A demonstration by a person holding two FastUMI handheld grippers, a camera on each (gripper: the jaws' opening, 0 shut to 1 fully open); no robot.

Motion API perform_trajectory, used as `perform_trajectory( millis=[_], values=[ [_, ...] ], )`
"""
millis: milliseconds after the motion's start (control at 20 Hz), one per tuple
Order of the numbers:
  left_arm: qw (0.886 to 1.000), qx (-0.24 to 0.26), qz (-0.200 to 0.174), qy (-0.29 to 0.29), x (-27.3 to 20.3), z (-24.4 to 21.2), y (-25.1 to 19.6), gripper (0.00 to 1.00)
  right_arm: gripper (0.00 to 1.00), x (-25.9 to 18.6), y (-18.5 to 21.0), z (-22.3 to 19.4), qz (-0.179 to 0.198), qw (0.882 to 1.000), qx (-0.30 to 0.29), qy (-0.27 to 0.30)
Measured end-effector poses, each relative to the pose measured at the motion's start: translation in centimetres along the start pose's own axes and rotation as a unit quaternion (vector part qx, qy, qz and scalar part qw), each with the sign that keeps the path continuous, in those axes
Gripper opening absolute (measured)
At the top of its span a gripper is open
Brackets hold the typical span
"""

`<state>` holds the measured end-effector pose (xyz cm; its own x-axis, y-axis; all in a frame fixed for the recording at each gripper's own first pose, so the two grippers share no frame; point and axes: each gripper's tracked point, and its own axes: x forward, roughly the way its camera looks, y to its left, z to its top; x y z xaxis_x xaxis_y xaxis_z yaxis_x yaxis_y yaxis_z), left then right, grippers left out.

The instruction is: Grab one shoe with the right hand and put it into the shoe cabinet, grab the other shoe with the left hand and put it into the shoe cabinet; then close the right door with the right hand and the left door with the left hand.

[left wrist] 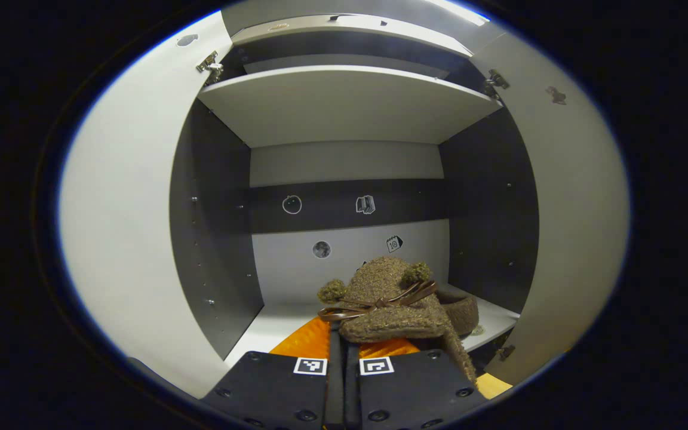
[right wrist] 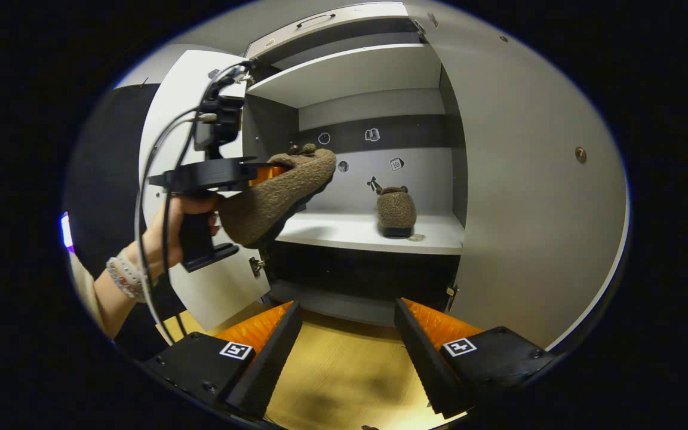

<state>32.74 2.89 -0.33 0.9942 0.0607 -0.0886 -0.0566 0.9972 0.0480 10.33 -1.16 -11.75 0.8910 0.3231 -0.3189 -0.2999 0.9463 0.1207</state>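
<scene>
Left gripper (right wrist: 269, 173), frame left, clamps second shoe (right wrist: 272, 197) toe-first toward shelf (right wrist: 344, 233); first shoe (right wrist: 396, 210) already shelved, frame centre; right gripper (right wrist: 349, 322) spread, empty, freed for right door (right wrist: 535, 209).

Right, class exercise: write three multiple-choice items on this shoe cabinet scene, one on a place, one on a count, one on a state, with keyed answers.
1. Where is the shoe that has already been set down?
A. On the floor
B. On the cabinet's white shelf
C. On top of the cabinet

2. How many brown fuzzy shoes are there?
A. One
B. Two
C. Three

3. How do the cabinet doors stand?
A. Both open
B. Both shut
C. One shut

Answers:
1 B: the placed shoe stands on the shelf.
2 B: besides it, the left gripper holds the second shoe at the cabinet's mouth; the right gripper is open.
3 A: the left door and right door swing wide.
</scene>
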Motion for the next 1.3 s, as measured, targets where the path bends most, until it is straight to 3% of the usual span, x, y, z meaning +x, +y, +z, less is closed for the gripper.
perform_trajectory(
  millis=[150,300,550,900,950,1150,1300],
  values=[
    [0.999,-0.018,0.021,0.029,4.8,-1.4,1.8,0.06,0.99,0.0,0.6,0.9,0.025,1.0,-0.003,-0.004],
    [0.997,0.009,0.05,0.05,9.1,-2.7,4.0,0.05,0.99,0.3,1.8,1.6,0.056,0.998,0.001,-0.005],
    [0.994,0.041,0.051,0.088,15.2,-5.3,4.6,0.07,0.99,1.0,2.7,1.7,0.087,0.996,0.002,0.002],
    [0.993,0.007,0.054,0.108,16.0,-6.6,5.2,0.27,0.99,1.0,2.0,1.5,0.082,0.997,-0.005,0.011],
    [0.993,0.004,0.052,0.108,15.7,-6.4,5.3,0.31,0.99,1.0,2.1,1.6,0.083,0.996,-0.002,0.01],
    [0.991,0.021,0.046,0.125,13.0,-6.0,6.2,0.96,0.99,0.9,2.8,1.8,0.084,0.996,0.005,0.009],
    [0.993,0.021,0.039,0.105,10.3,-4.6,6.9,0.95,0.99,0.4,3.4,2.0,0.077,0.997,0.005,0.004]
  ],
)
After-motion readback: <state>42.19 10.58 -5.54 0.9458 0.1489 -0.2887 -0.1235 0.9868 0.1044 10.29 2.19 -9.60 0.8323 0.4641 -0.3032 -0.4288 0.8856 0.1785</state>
